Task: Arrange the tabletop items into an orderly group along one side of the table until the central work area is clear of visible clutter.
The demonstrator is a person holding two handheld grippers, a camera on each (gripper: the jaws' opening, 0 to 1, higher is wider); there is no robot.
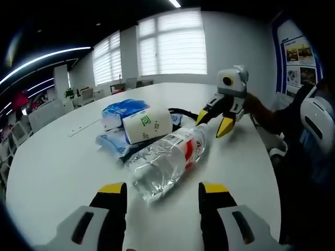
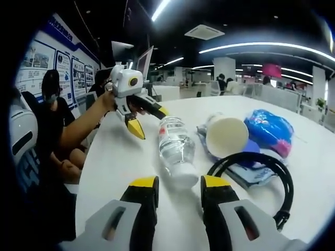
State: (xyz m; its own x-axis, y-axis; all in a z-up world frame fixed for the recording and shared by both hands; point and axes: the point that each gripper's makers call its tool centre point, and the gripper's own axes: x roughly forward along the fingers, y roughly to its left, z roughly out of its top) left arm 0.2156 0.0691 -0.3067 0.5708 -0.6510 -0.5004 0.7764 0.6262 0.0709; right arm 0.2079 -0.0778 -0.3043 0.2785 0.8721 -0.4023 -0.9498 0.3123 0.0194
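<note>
A clear plastic water bottle (image 1: 167, 157) lies on its side on the white table (image 1: 57, 167). My left gripper (image 1: 163, 191) stands open just short of the bottle's near end. Behind the bottle a white paper cup (image 1: 146, 125) lies tipped over on blue packets (image 1: 123, 110). My right gripper (image 1: 213, 123) hangs open at the bottle's far end. In the right gripper view the bottle (image 2: 175, 146) lies straight ahead of my open right gripper (image 2: 179, 184), with the cup (image 2: 226, 136), a blue packet (image 2: 269, 130) and a black cable loop (image 2: 261, 178) to its right. The left gripper (image 2: 148, 120) is open beyond the bottle.
A person in black (image 2: 52, 115) sits at the table's edge, a hand on the left gripper. The black cable (image 1: 180, 112) lies behind the cup. Windows with blinds (image 1: 172, 44) and chairs (image 1: 86, 94) stand beyond the far side of the table.
</note>
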